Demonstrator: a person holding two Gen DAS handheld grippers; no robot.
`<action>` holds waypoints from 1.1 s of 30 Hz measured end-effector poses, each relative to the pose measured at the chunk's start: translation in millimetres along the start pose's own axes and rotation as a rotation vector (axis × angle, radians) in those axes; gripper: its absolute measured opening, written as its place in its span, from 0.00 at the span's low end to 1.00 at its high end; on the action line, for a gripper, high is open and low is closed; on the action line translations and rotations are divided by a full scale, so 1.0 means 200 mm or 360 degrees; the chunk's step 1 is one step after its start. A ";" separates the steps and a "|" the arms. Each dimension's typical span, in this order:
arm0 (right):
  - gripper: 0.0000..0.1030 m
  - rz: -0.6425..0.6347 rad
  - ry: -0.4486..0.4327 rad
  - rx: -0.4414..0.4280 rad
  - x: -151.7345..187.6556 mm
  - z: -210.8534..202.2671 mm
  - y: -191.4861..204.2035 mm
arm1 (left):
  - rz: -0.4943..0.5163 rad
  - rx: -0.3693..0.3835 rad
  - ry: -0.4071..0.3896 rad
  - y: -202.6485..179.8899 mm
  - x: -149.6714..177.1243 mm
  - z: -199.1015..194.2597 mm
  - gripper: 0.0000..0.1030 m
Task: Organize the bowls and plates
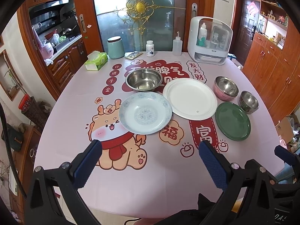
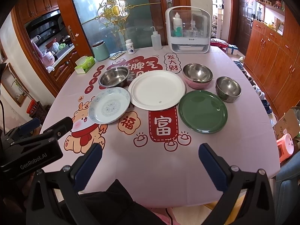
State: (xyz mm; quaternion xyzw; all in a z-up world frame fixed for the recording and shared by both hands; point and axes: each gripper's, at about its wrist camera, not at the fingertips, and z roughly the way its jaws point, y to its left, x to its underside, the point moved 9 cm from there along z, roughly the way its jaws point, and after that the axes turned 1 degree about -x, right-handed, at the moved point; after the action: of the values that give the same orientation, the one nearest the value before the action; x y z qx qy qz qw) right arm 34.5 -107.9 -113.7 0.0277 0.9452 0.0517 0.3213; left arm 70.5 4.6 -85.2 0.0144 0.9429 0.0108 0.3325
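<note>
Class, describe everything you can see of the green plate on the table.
The green plate is round and glossy, dark green inside with a raised rim, and looks empty. It lies flat on the pink tablecloth, nearest the right side. The white plate sits to its left, the small steel bowl just behind it; whether either touches it is unclear. No gripper touches it.

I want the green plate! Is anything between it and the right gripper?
No dishes: only bare printed tablecloth lies between the open right gripper and the green plate. The right wrist view shows it best.
</note>
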 end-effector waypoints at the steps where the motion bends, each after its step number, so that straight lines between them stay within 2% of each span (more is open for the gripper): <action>1: 1.00 0.0002 0.0000 0.0001 -0.01 0.00 0.00 | 0.0002 -0.0002 0.0000 0.00 0.00 0.01 0.99; 14: 1.00 0.0036 0.0045 0.0026 -0.03 0.03 -0.03 | 0.0003 0.0033 0.0063 -0.01 0.04 0.08 0.99; 27: 1.00 0.0157 0.0065 0.0099 -0.01 0.05 0.00 | 0.0046 0.0157 0.0163 0.05 0.06 0.13 0.99; 33: 1.00 0.0261 0.0051 0.0141 0.00 0.06 -0.01 | 0.0135 0.0177 0.0280 0.06 0.11 0.18 0.99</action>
State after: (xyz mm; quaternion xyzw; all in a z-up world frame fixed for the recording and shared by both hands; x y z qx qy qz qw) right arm 41.7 -109.5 -122.6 0.1184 0.9461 0.0363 0.2993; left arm 76.9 17.6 -127.3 0.0718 0.9662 -0.0263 0.2464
